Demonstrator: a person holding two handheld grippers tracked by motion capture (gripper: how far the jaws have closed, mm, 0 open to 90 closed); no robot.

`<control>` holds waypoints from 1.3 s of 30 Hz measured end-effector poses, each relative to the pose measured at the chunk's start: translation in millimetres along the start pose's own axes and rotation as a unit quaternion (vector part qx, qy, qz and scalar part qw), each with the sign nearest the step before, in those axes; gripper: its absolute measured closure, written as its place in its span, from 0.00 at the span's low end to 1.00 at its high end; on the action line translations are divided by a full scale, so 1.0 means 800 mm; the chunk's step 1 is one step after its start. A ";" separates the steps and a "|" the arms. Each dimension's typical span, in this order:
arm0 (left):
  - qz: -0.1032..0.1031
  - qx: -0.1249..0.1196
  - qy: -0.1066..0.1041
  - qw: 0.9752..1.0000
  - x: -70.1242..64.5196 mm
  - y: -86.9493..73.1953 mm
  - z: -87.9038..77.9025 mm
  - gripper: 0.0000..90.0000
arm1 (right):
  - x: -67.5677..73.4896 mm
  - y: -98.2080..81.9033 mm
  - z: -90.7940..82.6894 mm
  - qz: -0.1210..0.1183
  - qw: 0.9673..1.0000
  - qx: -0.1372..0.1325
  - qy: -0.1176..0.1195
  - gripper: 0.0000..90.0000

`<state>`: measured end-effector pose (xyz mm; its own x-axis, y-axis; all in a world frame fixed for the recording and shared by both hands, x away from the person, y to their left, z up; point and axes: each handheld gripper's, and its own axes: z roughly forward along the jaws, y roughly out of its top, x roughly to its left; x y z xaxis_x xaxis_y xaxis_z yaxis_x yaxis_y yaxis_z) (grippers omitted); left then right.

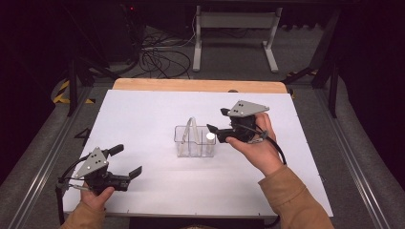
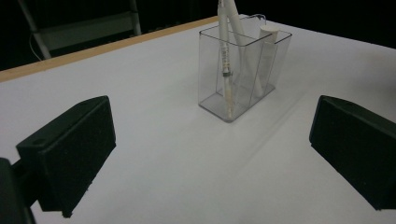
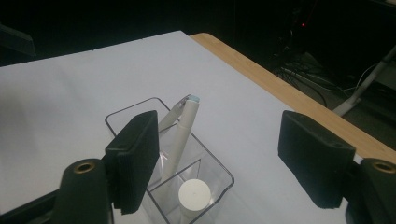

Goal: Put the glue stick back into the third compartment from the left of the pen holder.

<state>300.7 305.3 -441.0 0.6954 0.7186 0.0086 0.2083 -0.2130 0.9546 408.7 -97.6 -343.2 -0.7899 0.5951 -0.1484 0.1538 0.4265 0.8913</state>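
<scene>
The clear plastic two-compartment holder [image 1: 194,141] stands upright near the middle of the white worktop [image 1: 143,114]; two white pens [image 3: 180,135] lean in its one compartment, and a white cylindrical tube with a round cap [image 3: 194,195] stands upright in the other. The right gripper [image 1: 216,121] hovers just beside and above the holder, on the side of the tube; its fingers [image 3: 135,158] are spread wide and hold nothing. The left gripper [image 1: 128,160] rests well apart from the holder, near the worktop's front edge; its fingers [image 2: 70,149] are open and empty too.
</scene>
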 end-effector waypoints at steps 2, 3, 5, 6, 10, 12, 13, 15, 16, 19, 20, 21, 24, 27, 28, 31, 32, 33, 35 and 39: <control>0.000 0.000 0.000 1.000 0.000 0.000 0.000 0.01 | 0.000 -0.001 -0.003 -0.004 1.000 -0.005 0.003 0.33; 0.002 0.001 0.003 1.000 0.000 0.000 0.000 0.01 | 0.000 -0.002 -0.005 -0.005 1.000 -0.008 0.004 0.32; 0.007 0.004 0.008 1.000 0.000 0.000 0.000 0.00 | -0.002 -0.004 -0.010 -0.007 1.000 -0.016 0.005 0.32; 0.007 0.005 0.007 1.000 0.001 -0.001 0.000 0.00 | -0.002 -0.006 -0.014 -0.006 1.000 -0.021 0.005 0.32; 0.004 0.002 0.001 1.000 0.000 0.000 -0.002 0.00 | -0.006 -0.015 -0.027 -0.004 1.000 -0.030 0.002 0.31; 0.007 0.000 0.002 1.000 0.000 0.000 -0.002 0.00 | -0.008 -0.021 -0.034 -0.002 0.999 -0.032 0.001 0.30; 0.007 0.001 0.004 1.000 -0.001 0.000 -0.001 0.00 | -0.008 -0.024 -0.037 0.000 0.999 -0.034 0.001 0.30; 0.010 0.004 0.005 1.000 -0.002 0.000 -0.001 0.01 | -0.010 -0.030 -0.045 0.003 0.999 -0.040 0.000 0.28; 0.011 0.004 0.005 1.000 -0.002 0.000 -0.001 0.00 | -0.011 -0.033 -0.048 0.005 0.999 -0.041 -0.001 0.28; 0.013 0.004 0.006 1.000 -0.003 0.000 -0.001 0.00 | -0.012 -0.044 -0.056 0.008 0.999 -0.043 -0.001 0.28; 0.013 0.004 0.006 1.000 -0.003 0.000 -0.001 0.00 | -0.013 -0.047 -0.058 0.008 0.999 -0.044 -0.002 0.28; 0.014 0.004 0.006 1.000 -0.002 0.000 -0.002 0.00 | -0.014 -0.050 -0.060 0.011 0.999 -0.044 -0.001 0.28; 0.012 0.003 0.006 1.000 -0.003 0.000 -0.002 0.00 | -0.015 -0.058 -0.064 0.012 0.999 -0.042 -0.004 0.28; 0.013 0.003 0.007 1.000 -0.003 0.000 -0.002 0.00 | -0.017 -0.064 -0.067 0.012 0.999 -0.043 -0.005 0.28; 0.013 0.003 0.006 1.000 -0.003 0.000 -0.002 0.00 | -0.017 -0.066 -0.068 0.012 0.999 -0.043 -0.005 0.28; 0.015 0.004 0.010 1.000 -0.004 0.000 -0.002 0.00 | -0.017 -0.074 -0.070 0.012 0.999 -0.043 -0.004 0.28; 0.015 0.004 0.011 1.000 -0.004 0.000 -0.002 0.00 | -0.016 -0.078 -0.070 0.012 0.999 -0.042 -0.003 0.28; 0.016 0.003 0.009 1.000 -0.004 0.000 -0.002 0.00 | -0.016 -0.082 -0.070 0.011 0.999 -0.043 -0.001 0.28; 0.020 0.004 0.011 1.000 -0.004 0.001 -0.002 0.00 | -0.015 -0.090 -0.071 0.009 0.999 -0.039 0.001 0.28; 0.017 0.001 0.006 1.000 -0.004 0.001 -0.002 0.00 | -0.015 -0.109 -0.074 0.013 0.999 -0.032 0.004 0.28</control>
<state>297.4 303.7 -440.1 0.6940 0.7186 0.0442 0.1867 -0.2389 0.9529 369.6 -182.3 -394.2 -0.7905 0.6001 -0.1221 0.1367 0.3672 0.9201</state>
